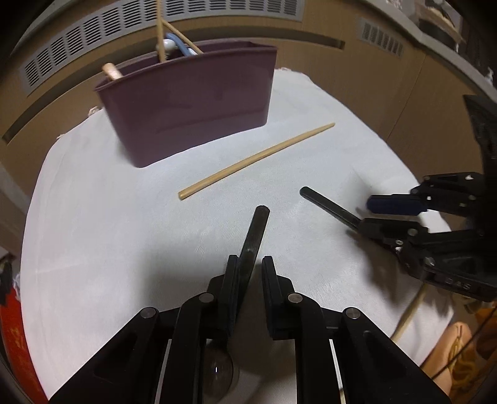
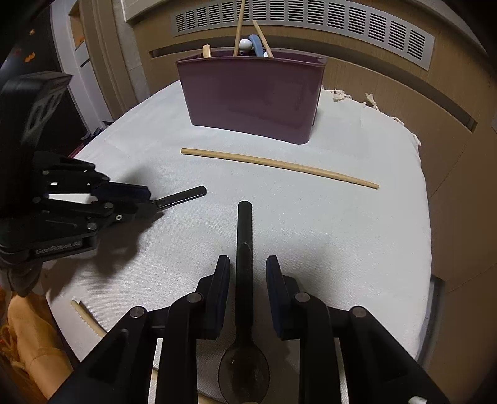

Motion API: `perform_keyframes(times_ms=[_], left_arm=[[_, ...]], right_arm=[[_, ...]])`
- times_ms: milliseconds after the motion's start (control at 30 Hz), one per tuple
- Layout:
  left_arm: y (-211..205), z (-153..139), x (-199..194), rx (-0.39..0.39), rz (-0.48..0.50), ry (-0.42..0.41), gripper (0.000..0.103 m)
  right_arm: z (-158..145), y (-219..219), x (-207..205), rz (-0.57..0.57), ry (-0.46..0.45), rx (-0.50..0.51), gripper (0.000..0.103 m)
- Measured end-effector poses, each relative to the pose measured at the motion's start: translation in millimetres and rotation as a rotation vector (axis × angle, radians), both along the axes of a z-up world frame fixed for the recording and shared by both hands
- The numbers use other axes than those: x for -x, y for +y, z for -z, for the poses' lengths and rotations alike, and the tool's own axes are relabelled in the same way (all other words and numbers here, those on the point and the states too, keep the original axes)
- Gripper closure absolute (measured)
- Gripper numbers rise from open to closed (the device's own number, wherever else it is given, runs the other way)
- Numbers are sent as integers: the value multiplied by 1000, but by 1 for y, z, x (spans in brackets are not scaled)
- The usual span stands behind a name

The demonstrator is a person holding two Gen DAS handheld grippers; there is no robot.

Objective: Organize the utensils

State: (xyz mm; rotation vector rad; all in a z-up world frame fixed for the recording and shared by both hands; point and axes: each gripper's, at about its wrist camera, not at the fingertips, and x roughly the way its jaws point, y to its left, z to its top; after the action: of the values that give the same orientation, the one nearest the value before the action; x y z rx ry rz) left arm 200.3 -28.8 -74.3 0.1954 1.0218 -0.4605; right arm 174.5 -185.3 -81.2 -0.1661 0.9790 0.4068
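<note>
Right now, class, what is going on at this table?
A person is sorting utensils with two handheld grippers. The left gripper straddles a black spoon, and the right gripper straddles another black spoon; neither jaw looks fully closed. One chopstick lies loose on the white cloth. The purple bin already holds several utensils.

A white woven cloth (image 1: 108,217) (image 2: 357,248) covers the rounded table surface, its frayed fringe (image 2: 372,102) showing at two o'clock in the right wrist view. Behind it runs a tan wooden panel wall (image 1: 357,77) (image 2: 388,77) with grey slotted ventilation grilles (image 1: 77,46) (image 2: 341,25) toward twelve o'clock. A red object (image 1: 15,335) sits at eight o'clock in the left wrist view, and orange fabric (image 2: 28,348) lies at eight o'clock in the right.
</note>
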Motion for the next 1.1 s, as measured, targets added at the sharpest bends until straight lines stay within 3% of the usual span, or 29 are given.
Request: perform_keyframes(times_ms=[133, 800, 833, 933, 1100], left_arm=[[9, -4, 9, 11, -19, -10, 88], [28, 2, 16, 37, -44, 22, 87], [27, 3, 16, 35, -43, 24, 87], [25, 2, 15, 23, -42, 24, 87], [17, -1, 11, -3, -27, 15, 87]], right_arm=[[1, 5, -5, 6, 0, 16, 76], [16, 27, -24, 31, 31, 88, 76], [16, 28, -24, 26, 27, 94, 76], [15, 32, -20, -6, 18, 107, 91], [9, 32, -15, -19, 12, 61, 91]])
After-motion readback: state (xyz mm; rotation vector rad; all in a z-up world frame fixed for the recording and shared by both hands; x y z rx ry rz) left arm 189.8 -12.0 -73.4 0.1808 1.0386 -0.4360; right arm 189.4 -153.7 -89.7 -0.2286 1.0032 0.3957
